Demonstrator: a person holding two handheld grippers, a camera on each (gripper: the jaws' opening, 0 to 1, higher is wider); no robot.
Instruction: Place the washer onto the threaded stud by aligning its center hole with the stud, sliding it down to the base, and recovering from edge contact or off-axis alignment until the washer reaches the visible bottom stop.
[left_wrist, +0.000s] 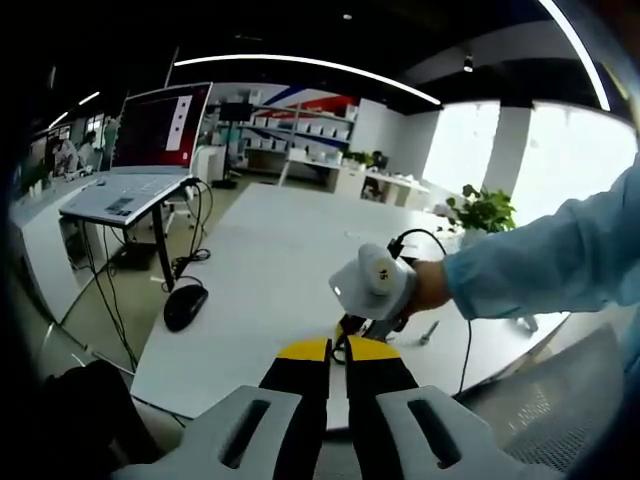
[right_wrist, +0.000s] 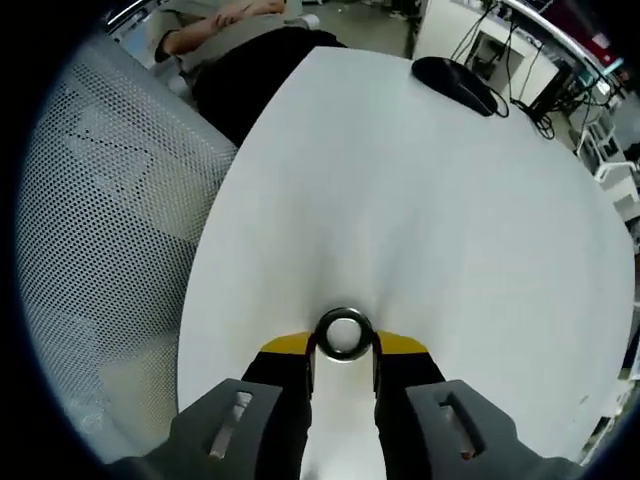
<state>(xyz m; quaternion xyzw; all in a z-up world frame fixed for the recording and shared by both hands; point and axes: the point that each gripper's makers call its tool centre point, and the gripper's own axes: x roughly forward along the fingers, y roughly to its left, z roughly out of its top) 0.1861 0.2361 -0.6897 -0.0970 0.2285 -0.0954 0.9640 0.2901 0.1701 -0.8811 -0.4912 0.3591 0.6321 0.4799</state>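
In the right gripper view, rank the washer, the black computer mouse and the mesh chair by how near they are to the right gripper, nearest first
1. washer: between the right gripper jaws.
2. mesh chair: at the table's edge, view left.
3. black mouse: far end of the white table, upper right.

You are working in bright window daylight that is blowing out above the plant (left_wrist: 483, 210), while fisheye bending is curving the ceiling strip (left_wrist: 310, 65).

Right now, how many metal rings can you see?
1. The washer sits gripped between the right tool's jaws, above the white table. Others could be hidden behind the tools or the person's hand.
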